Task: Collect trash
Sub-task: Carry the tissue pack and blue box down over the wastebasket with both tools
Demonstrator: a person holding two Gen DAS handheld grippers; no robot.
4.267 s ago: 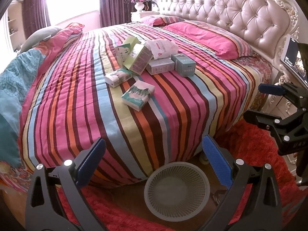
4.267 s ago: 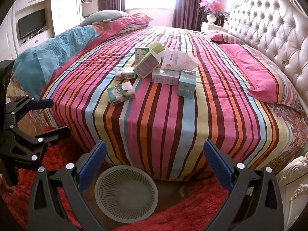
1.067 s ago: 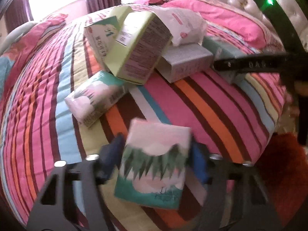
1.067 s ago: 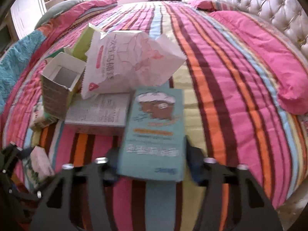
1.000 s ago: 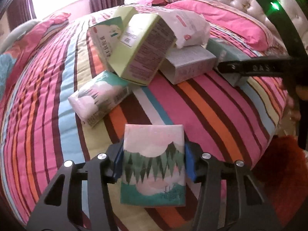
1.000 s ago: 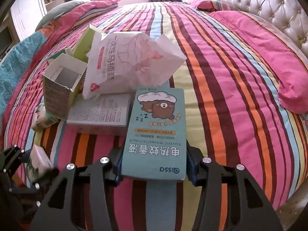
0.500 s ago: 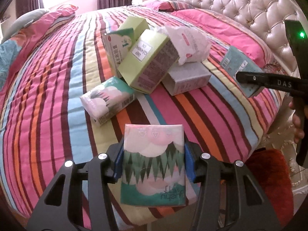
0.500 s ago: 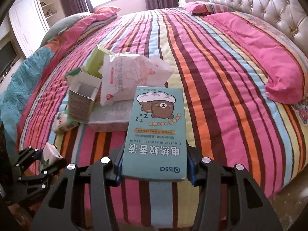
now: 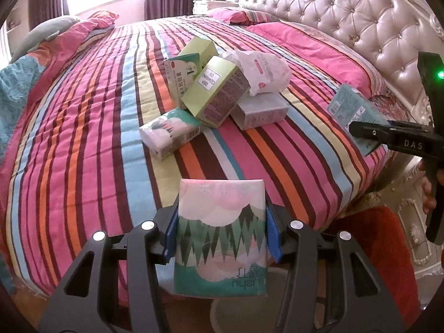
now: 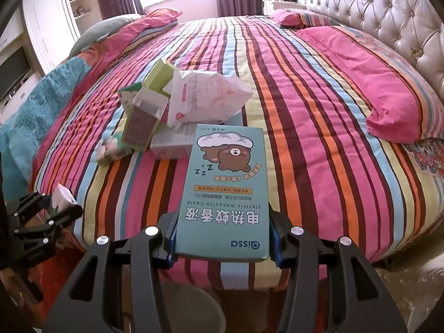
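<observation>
My left gripper point(image 9: 222, 231) is shut on a pink-and-green tissue pack point(image 9: 222, 222), held clear above the near edge of the striped bed point(image 9: 83, 138). My right gripper point(image 10: 223, 238) is shut on a teal box with a sleeping bear point(image 10: 226, 183), also lifted off the bed. Each gripper shows in the other's view: the right gripper point(image 9: 388, 136) at the right edge, the left gripper point(image 10: 55, 213) at the lower left. A green box point(image 9: 213, 94), a second tissue pack point(image 9: 169, 133), a grey box point(image 9: 260, 111) and a white bag point(image 9: 260, 72) lie piled mid-bed. The white basket point(image 10: 194, 302) shows on the floor below.
A tufted headboard point(image 9: 347, 22) and pink pillows point(image 10: 388, 100) line the right side. A red rug point(image 9: 388, 249) covers the floor by the bed. A folded teal and pink quilt point(image 10: 41, 97) lies at the left. A person's hand point(image 9: 428, 194) holds the right gripper's handle.
Both grippers have risen and drawn back from the pile toward the bed's near edge, each carrying its item. The basket's rim has come into view below.
</observation>
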